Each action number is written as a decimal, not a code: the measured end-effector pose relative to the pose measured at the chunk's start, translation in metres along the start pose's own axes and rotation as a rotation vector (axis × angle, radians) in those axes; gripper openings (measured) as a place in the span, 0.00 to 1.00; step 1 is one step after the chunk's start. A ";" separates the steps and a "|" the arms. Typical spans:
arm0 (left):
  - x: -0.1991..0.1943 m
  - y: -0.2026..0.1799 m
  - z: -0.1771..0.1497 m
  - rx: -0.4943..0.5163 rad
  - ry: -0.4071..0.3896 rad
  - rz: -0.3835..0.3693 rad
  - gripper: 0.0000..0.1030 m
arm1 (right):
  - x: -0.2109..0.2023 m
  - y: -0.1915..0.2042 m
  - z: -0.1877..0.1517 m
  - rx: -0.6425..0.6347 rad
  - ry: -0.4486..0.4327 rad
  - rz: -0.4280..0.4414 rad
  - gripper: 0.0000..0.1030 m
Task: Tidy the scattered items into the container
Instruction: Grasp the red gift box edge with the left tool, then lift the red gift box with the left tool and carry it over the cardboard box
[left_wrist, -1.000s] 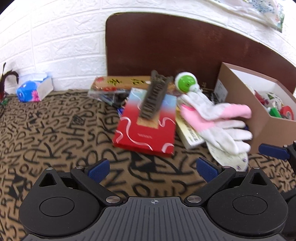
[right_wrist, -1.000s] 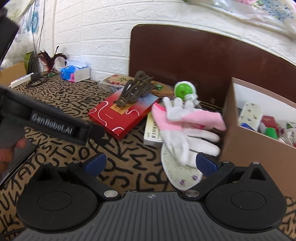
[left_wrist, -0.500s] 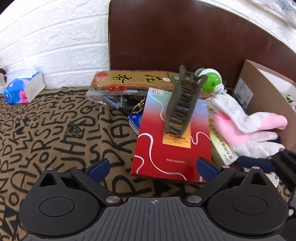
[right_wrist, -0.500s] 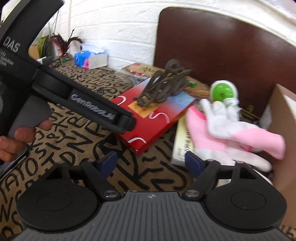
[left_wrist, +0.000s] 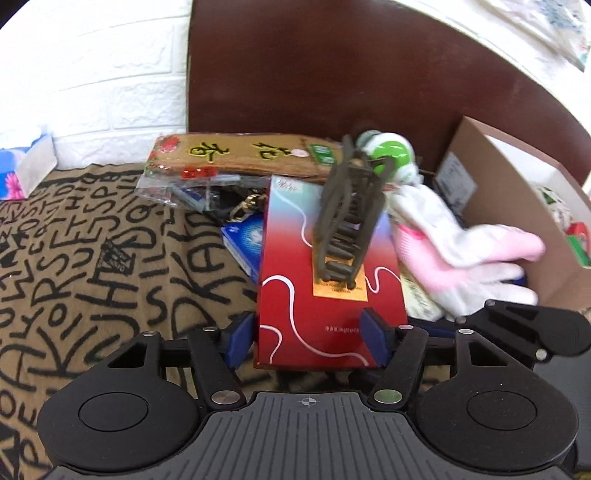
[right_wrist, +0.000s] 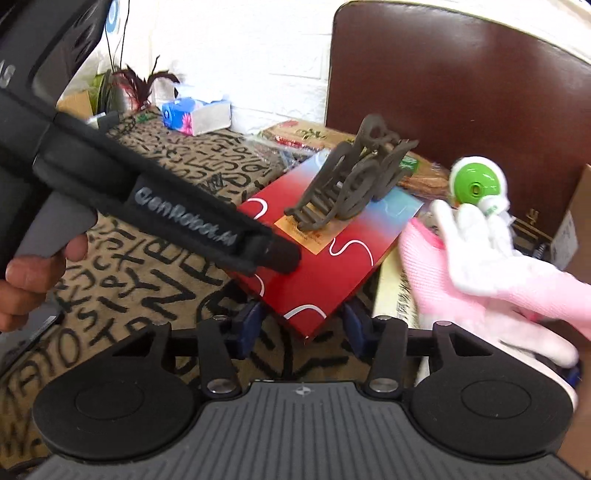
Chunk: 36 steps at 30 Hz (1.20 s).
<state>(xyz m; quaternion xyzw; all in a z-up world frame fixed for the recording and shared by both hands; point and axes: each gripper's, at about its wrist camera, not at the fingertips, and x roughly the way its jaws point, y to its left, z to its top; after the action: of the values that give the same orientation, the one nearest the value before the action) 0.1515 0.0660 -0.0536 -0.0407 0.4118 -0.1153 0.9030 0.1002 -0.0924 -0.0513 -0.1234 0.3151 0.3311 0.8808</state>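
A red box (left_wrist: 325, 295) lies on the lettered cloth with a brown hair claw (left_wrist: 347, 221) standing on it. My left gripper (left_wrist: 306, 338) is closing, its blue pads flanking the box's near end; no press shows. From the right wrist view the red box (right_wrist: 332, 266) points a corner between the closing pads of my right gripper (right_wrist: 303, 325), which do not touch it. The hair claw (right_wrist: 354, 181) sits further up. Pink and white gloves (left_wrist: 461, 258) (right_wrist: 498, 273) lie against the cardboard container (left_wrist: 517, 221).
A green and white round item (left_wrist: 391, 155) sits behind the gloves. A brown printed pack (left_wrist: 240, 155) and a blue packet (left_wrist: 243, 240) lie left of the box. A tissue box (right_wrist: 195, 110) stands by the wall. A hand (right_wrist: 29, 277) holds the left gripper's handle.
Both grippers moved in on the red box and their jaws narrowed. The right gripper swung from facing the gloves to the box's corner.
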 end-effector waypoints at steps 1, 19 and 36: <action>-0.006 -0.003 -0.002 0.000 -0.001 -0.008 0.63 | -0.010 -0.001 -0.001 0.010 -0.005 0.012 0.52; -0.081 -0.084 -0.098 0.133 0.112 -0.199 0.67 | -0.167 0.030 -0.084 -0.060 -0.013 0.067 0.56; -0.029 -0.061 -0.090 0.038 0.137 -0.107 0.83 | -0.116 0.015 -0.111 -0.059 0.063 0.033 0.72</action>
<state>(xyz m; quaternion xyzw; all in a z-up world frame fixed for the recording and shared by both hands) 0.0550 0.0160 -0.0811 -0.0376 0.4677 -0.1737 0.8659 -0.0300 -0.1875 -0.0630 -0.1546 0.3346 0.3507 0.8609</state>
